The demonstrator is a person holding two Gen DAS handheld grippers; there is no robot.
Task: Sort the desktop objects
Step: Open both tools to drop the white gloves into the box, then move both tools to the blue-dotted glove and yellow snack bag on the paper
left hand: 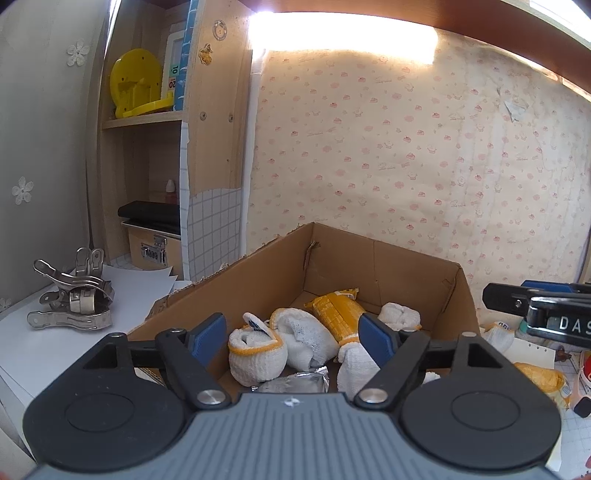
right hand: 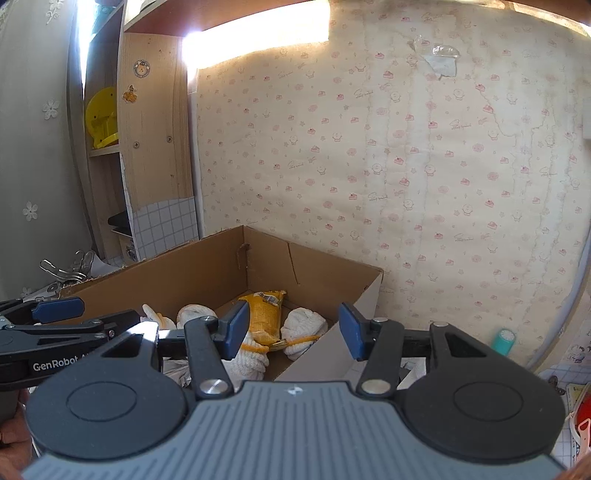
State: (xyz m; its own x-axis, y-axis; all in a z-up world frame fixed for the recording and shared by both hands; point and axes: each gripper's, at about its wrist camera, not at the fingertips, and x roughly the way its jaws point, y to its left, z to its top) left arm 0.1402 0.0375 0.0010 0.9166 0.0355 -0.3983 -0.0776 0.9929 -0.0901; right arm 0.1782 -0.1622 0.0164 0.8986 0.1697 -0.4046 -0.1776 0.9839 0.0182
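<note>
We find both views bright and evenly lit. A strip of light under the upper shelf (left hand: 343,33) is blown out to pure white in each view, and it washes the wallpaper (left hand: 406,155) just beneath. We note soft shadow inside the cardboard box (left hand: 373,258). Fisheye distortion bends shelf edges and wall lines toward the corners, which fall dark. The near tongs bodies read slightly soft; the mid-distance stays sharp.

A box of gloves on the desk, shelves to its left.

The cardboard box (left hand: 388,266) sits mid-frame, holding rolled gloves (left hand: 258,350) and a snack packet (left hand: 338,310). Metal clips (left hand: 74,299) lie on paper at left; the shelf unit (left hand: 147,122) stands behind them, upper left.
</note>
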